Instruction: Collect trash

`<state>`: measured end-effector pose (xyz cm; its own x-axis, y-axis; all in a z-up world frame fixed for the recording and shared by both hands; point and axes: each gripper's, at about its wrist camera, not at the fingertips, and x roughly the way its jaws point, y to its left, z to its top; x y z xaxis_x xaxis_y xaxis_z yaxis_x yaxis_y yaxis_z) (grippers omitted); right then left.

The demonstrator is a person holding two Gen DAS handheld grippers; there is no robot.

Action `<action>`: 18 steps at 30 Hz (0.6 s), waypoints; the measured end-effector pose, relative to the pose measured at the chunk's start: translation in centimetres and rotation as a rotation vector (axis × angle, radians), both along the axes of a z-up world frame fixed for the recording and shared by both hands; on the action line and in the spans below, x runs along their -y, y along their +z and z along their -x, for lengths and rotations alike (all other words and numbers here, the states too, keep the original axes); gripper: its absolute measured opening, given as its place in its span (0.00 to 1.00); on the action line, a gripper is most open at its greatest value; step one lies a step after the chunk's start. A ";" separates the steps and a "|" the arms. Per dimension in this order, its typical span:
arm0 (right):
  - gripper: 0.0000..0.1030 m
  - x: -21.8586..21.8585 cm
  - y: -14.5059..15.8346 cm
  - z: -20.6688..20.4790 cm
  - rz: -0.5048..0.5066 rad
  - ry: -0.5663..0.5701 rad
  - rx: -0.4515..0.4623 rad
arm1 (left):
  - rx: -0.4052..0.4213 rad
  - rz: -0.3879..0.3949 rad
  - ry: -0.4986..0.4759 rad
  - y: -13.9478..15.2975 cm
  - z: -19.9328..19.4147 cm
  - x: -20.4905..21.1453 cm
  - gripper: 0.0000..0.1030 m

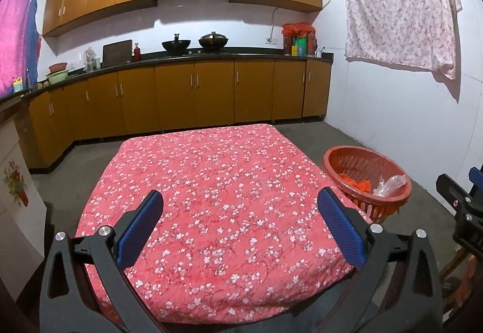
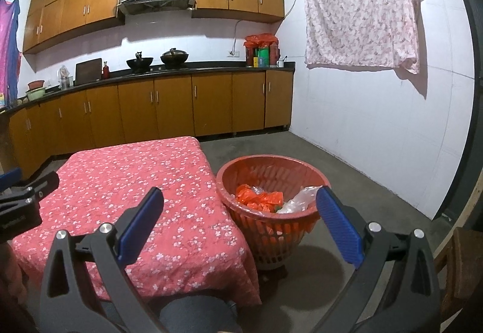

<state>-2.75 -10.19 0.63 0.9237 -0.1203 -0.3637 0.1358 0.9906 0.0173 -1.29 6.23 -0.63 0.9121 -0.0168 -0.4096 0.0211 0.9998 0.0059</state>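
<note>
Left gripper (image 1: 241,227) and right gripper (image 2: 240,221), both spread wide and empty, above the table with its red floral cloth (image 1: 217,197). Orange and clear plastic trash (image 2: 262,198) lies in the red slatted plastic basket (image 2: 271,164) on the concrete floor (image 2: 362,197), just beside the table, ahead of the right gripper. Wooden kitchen cabinets (image 1: 193,94) behind.

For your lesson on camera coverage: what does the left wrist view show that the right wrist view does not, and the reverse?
Only the left wrist view shows the left gripper, open above the tablecloth, and a flower picture at left. Only the right wrist view shows the right gripper, open, and the basket's base on the floor. Both show the red basket holding orange bags and clear plastic, and the kitchen cabinets.
</note>
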 end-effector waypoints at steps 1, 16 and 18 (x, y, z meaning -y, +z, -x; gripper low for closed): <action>0.96 0.0 0.0 0.0 -0.002 0.000 -0.001 | -0.001 0.001 -0.001 -0.1 0.1 0.0 0.98; 0.96 -0.8 -0.4 0.6 0.008 0.002 -0.006 | -0.005 0.002 -0.033 -0.3 0.7 0.1 0.98; 0.96 -0.8 -0.4 0.6 0.007 0.002 -0.007 | -0.008 0.004 -0.035 -0.3 0.6 0.0 0.98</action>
